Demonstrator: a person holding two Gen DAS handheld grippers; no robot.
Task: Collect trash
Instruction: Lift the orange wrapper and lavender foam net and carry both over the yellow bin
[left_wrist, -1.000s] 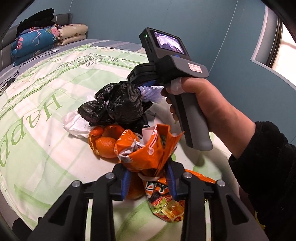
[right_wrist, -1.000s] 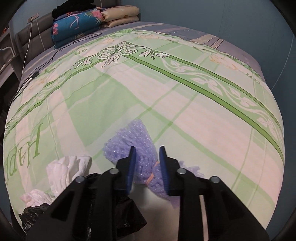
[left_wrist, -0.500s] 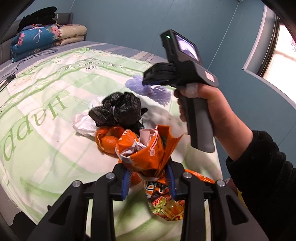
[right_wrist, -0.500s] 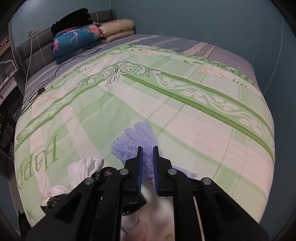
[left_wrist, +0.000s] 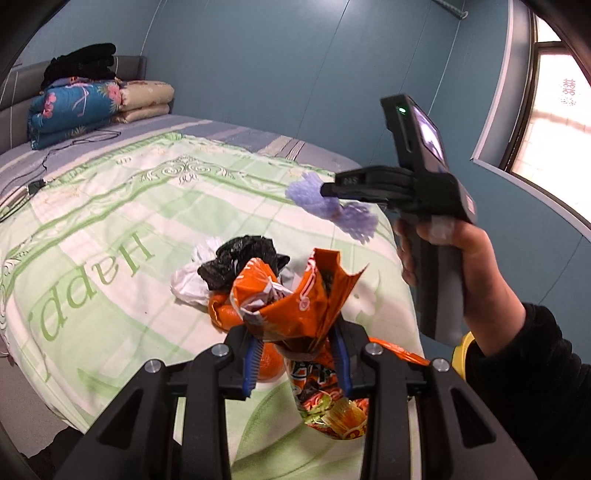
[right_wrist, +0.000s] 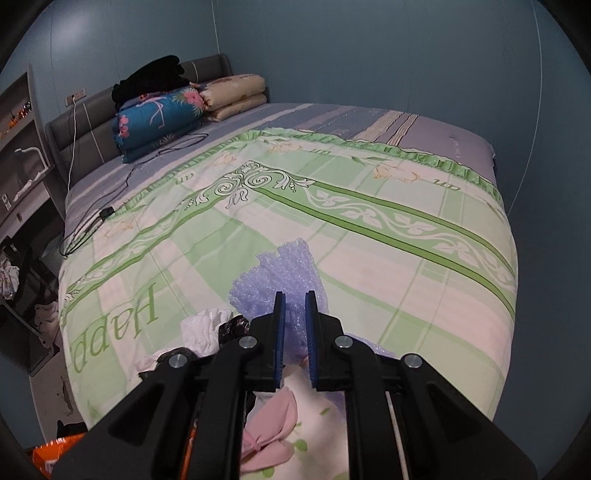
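- My left gripper has its fingers clamped on the orange snack wrapper, held above the bed.
- My right gripper pinches the purple bubble wrap between nearly closed fingers, lifted off the quilt.
- On the bed below: a crumpled black plastic bag, white tissue and orange peel, bunched together.

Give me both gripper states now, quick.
Left hand-held gripper: closed on the orange snack bag.
Right hand-held gripper: closed on the purple foam net.
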